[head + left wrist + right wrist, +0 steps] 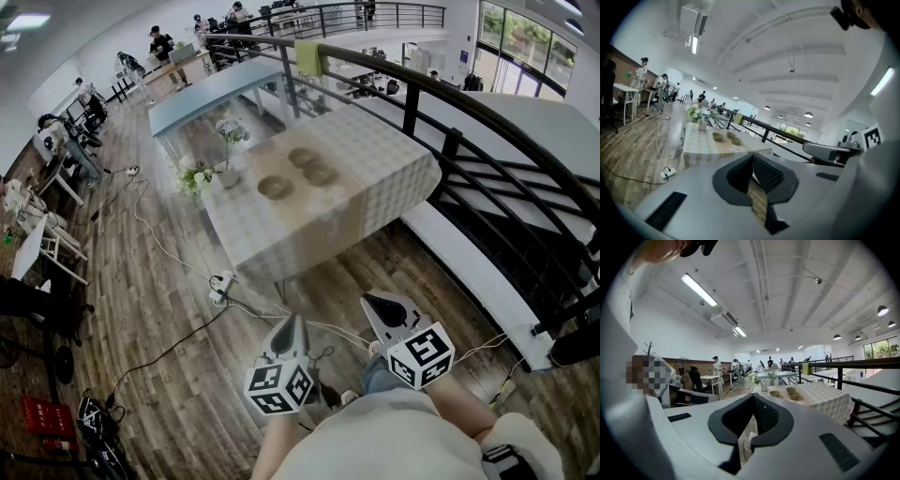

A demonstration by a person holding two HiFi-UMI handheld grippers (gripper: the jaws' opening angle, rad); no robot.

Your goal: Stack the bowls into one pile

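Three brownish bowls stand apart on the checked tablecloth of a table (375, 150): one near bowl (276, 187) and two behind it (303, 157) (321, 174). In the left gripper view the bowls (717, 137) are small and far ahead; in the right gripper view the bowls (775, 393) sit left of the railing. My left gripper (290, 322) and right gripper (380, 302) hang close to my body, well short of the table. Both point toward it, shut, with nothing between their jaws.
A vase of white flowers (230, 173) stands at the table's left edge. A black railing (450, 141) runs along the right side. A power strip (221, 284) and cables lie on the wooden floor before the table. Desks and people fill the far left.
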